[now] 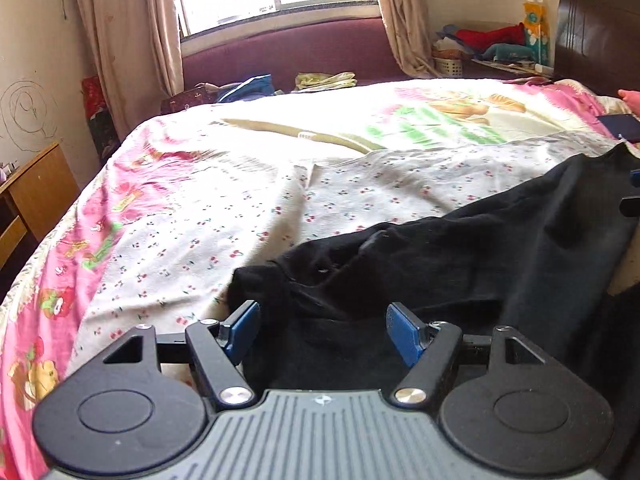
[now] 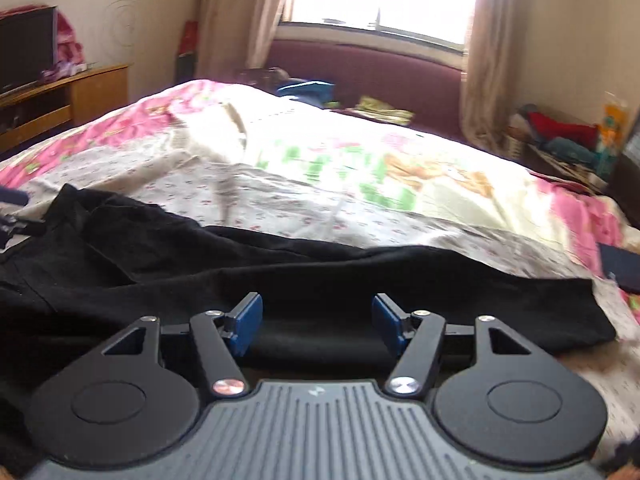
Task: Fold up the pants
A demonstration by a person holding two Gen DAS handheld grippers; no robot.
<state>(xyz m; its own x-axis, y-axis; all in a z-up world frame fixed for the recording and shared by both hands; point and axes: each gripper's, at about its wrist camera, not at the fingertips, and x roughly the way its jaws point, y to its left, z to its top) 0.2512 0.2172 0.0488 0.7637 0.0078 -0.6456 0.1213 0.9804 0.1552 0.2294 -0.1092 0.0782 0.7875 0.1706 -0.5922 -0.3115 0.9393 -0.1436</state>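
Black pants (image 1: 460,252) lie rumpled across the near side of the bed, also in the right wrist view (image 2: 280,276). My left gripper (image 1: 324,328) is open, its blue pads (image 1: 242,330) either side of a bunched end of the pants, just above the fabric. My right gripper (image 2: 316,322) is open over the pants' near edge, with black fabric between its blue pads (image 2: 250,322). The pants' right end (image 2: 576,312) lies flat on the sheet. Neither gripper holds anything.
The bed has a cherry-print sheet (image 1: 200,240) over a pink cartoon quilt (image 1: 132,168). A dark flat object (image 1: 620,126) lies at the far right of the bed. A wooden cabinet (image 1: 36,188) stands left. A maroon bench (image 1: 300,52) with clothes sits under the window.
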